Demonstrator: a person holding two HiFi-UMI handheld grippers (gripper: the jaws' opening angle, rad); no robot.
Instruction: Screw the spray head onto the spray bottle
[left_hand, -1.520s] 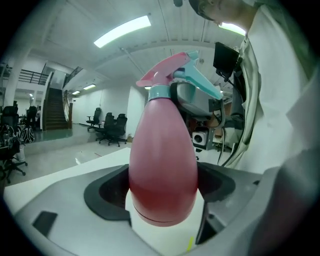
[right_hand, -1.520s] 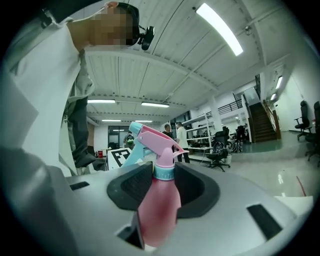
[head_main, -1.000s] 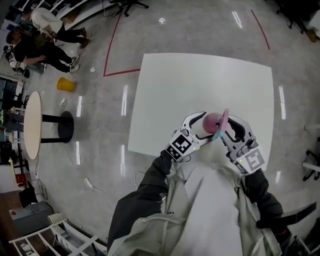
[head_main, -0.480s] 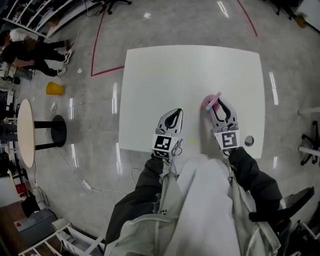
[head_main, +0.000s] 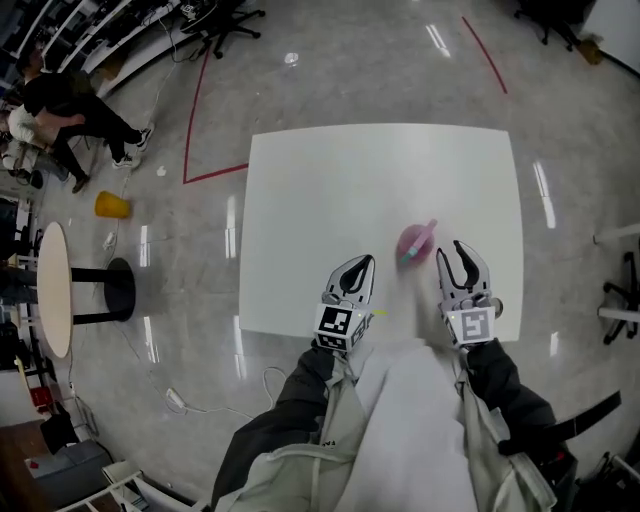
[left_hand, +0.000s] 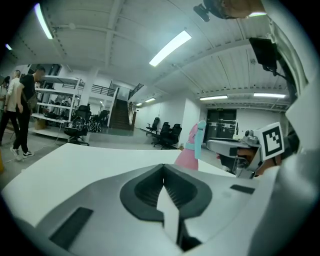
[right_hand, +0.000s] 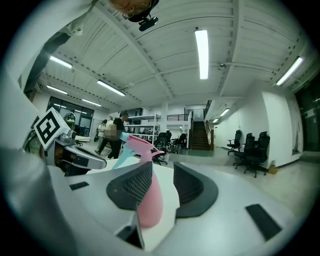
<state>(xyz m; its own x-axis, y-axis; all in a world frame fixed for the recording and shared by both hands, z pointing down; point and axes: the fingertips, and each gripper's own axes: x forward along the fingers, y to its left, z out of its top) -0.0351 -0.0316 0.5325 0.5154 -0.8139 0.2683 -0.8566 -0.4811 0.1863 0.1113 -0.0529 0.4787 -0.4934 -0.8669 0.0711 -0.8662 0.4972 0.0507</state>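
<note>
Nearest, the left gripper (head_main: 363, 264) has pulled back from the spray bottle (head_main: 414, 243). A second ago it reached around the bottle with wide jaws; now its jaws are pressed together on nothing. The right gripper (head_main: 457, 252) carried the bottle a second ago and has since come down to the table. Its jaws stand partly apart. In the right gripper view the pink body shows in the gap, with bare table between it and the right-hand pad, so the pads do not clamp it. In the head view the bottle stands upright at about 10 o'clock of that gripper's tips, just beside them.

The pink spray head (right_hand: 135, 145) with its teal trigger sits on top of the bottle. The screwing therefore looks finished and the bottle set down, though whether the thread is tight cannot be told.

The white table (head_main: 330, 180) holds nothing else. On the glossy grey floor (head_main: 380, 60) a red tape line (head_main: 215, 150) runs at 11 o'clock. A yellow object (head_main: 111, 204) and a round side table (head_main: 50, 290) lie toward 9, and seated people (head_main: 60, 110) are at 10.
</note>
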